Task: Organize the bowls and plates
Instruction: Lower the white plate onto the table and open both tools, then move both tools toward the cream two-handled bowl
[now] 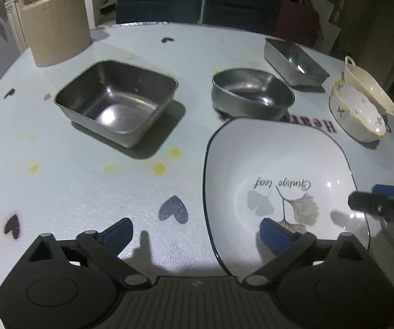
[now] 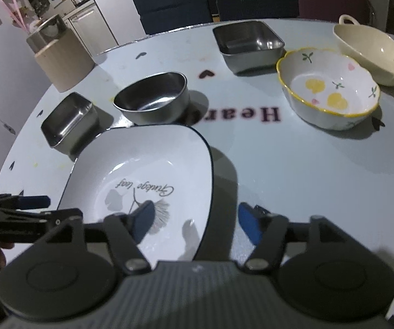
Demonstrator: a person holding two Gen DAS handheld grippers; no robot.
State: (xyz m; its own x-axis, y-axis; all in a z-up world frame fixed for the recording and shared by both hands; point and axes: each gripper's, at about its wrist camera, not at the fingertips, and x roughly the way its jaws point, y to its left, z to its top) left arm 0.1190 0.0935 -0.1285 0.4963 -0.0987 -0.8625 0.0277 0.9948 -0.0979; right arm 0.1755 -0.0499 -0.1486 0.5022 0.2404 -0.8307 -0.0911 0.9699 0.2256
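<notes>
Table (image 1: 87,192): pale round top printed with hearts, yellow dots and dark lettering; all dishes rest on it.
Wooden block (image 1: 57,27): far left edge, well apart from the dishes.
Square steel tray (image 1: 116,98): left of centre, empty, upright.
Round steel bowl (image 1: 252,93): just behind the white plate's far rim, empty.
Second steel tray (image 1: 293,60): farther back, to the right.
Flowered bowl (image 2: 328,87): right side, yellow scalloped rim; cream handled dish (image 2: 372,52) just behind it.
White plate (image 1: 279,181): nearest dish, dark rim, leaf print, flat on the table between both tools.
Left gripper (image 1: 197,233): fingers spread wide, straddling the plate's left rim, gripping nothing.
Right gripper (image 2: 197,223): fingers apart, straddling the plate's right rim, pads clear of it.
</notes>
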